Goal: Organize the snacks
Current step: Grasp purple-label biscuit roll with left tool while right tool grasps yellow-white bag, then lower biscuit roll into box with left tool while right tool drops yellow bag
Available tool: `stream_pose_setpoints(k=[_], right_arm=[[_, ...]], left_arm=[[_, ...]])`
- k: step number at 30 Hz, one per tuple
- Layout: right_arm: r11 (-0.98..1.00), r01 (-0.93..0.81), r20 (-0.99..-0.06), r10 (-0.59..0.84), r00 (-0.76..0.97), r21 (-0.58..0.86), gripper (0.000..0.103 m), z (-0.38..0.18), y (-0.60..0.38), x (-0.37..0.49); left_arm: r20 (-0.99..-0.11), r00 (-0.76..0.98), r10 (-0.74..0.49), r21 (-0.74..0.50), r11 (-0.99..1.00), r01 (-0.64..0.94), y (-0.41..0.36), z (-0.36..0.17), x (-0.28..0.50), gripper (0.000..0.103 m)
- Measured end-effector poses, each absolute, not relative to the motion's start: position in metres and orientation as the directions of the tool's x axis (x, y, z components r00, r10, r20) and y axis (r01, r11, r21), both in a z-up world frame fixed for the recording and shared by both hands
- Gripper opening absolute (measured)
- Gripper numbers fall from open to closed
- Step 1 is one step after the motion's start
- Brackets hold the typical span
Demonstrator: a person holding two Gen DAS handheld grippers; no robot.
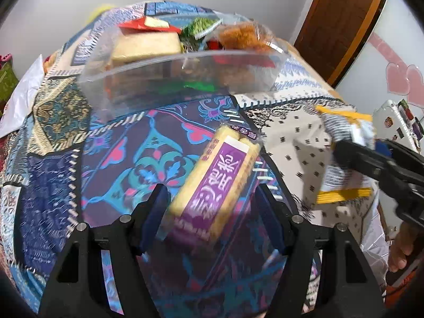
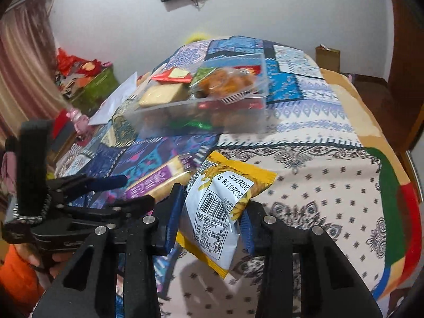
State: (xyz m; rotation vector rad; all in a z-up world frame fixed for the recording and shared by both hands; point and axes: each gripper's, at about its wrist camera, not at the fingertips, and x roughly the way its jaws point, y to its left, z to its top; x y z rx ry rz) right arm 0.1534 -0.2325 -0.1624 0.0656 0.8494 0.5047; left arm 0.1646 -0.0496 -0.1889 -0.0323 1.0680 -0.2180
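Snacks on a bed-like surface under a patchwork cover (image 1: pixel 53 159), partly sorted. Right gripper (image 2: pixel 212 212): closed on a yellow-and-white snack bag (image 2: pixel 225 198), pads pressing both side edges, barcode and date print facing the camera. Bag raised clear of the cover, with its shadow on the pale patterned cloth below. In the left wrist view, same bag (image 1: pixel 341 156) at the right edge, pinched in the black fingers of the right gripper (image 1: pixel 344 145), blurred. Left gripper (image 1: pixel 212 212): jaws apart, straddling a long purple-and-yellow pack (image 1: pixel 217 182). Pack lying slantwise on the dark blue part of the cover, its near end between the blue pads, a gap visible on each side, no contact seen. In the right wrist view, left gripper (image 2: pixel 124 188) entering from the left, the purple-and-yellow pack (image 2: pixel 159 177) between its fingers and just beside the held bag. Clear plastic box (image 1: pixel 169 61) farther back on the cover, well apart from both grippers. Inside the box: a pale biscuit pack (image 1: pixel 148 46), a red packet (image 1: pixel 137 25), a green packet (image 1: pixel 201 26) and a bag of orange-brown pieces (image 1: pixel 238 37), piled up to the rim. Hand (image 2: pixel 57 259) on the left gripper's handle, with an orange sleeve (image 2: pixel 16 273) behind it.
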Motion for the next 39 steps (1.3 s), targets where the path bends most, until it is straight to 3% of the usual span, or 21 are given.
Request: stream_pose_setpoints(k=[4,8,11,25,39], right_arm=[[0.883,-0.395,-0.703,0.449,0.551,0.254,0.036,-0.163,-0.235,0.16],[0.883,-0.394,-0.705,0.448,0.55,0.254,0.036,-0.165,-0.234,0.164],[0.882,-0.396,-0.702,0.451,0.551,0.257,0.036,-0.164,-0.233,0.166],[0.876,-0.421,-0.644,0.465,0.607,0.236,0.036,-0.13,-0.219,0.187],[0.874,-0.448,-0.563,0.469,0.68,0.187,0.036,-0.09,-0.192,0.239]], left_arm=[[-0.875,0.447,-0.186,-0.136,0.98,0.143,-0.052,-0.2,0.177,0.068],[-0.865,0.467,-0.185,-0.133,0.981,0.142,-0.05,-0.198,0.18,0.052],[-0.86,0.468,-0.201,-0.157,0.979,0.132,-0.045,-0.196,0.178,0.046],[-0.77,0.608,-0.195,-0.178,0.98,0.088,-0.01,-0.135,0.167,0.046],[-0.666,0.727,-0.165,-0.178,0.982,0.06,0.005,-0.076,0.231,0.046]])
